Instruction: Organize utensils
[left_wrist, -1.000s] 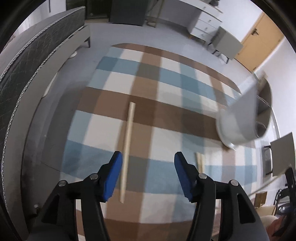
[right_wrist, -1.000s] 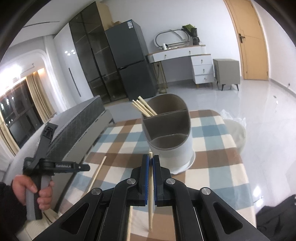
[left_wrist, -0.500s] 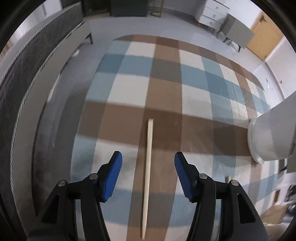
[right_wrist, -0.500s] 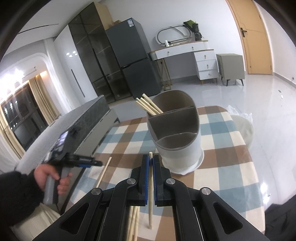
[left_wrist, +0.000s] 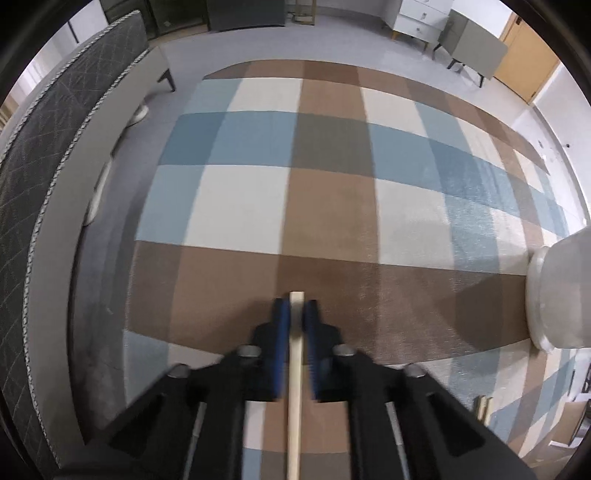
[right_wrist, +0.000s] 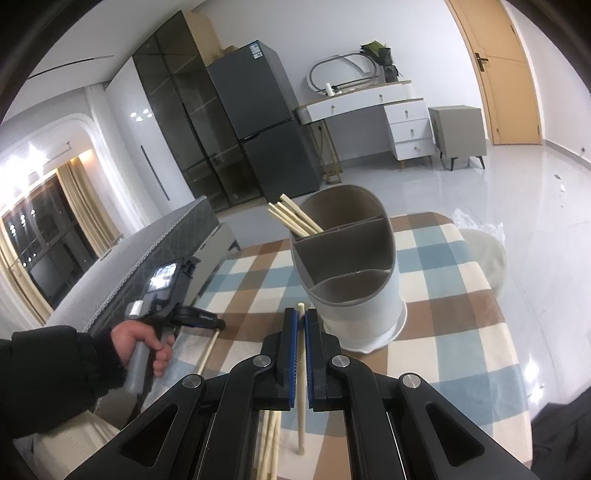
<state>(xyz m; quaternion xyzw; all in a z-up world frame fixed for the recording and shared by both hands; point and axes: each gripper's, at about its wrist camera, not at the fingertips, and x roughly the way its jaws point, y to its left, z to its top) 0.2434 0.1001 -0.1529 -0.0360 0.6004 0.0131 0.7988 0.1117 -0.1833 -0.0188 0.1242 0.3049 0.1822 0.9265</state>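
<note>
My left gripper is shut on a pale wooden chopstick that lies on the checked tablecloth. In the right wrist view the left gripper sits low at the table's left side over that chopstick. My right gripper is shut on another chopstick, held above the table in front of the white three-compartment utensil holder. Several chopsticks stand in the holder's far compartment. The holder's base shows at the right edge of the left wrist view.
More loose chopsticks lie on the cloth under my right gripper, and one end shows in the left wrist view. A grey quilted bench runs along the table's left side. A white bag sits beyond the table's right edge.
My left gripper has moved down onto the chopstick on the cloth and closed on it. My right gripper still holds its chopstick and has come closer to the holder.
</note>
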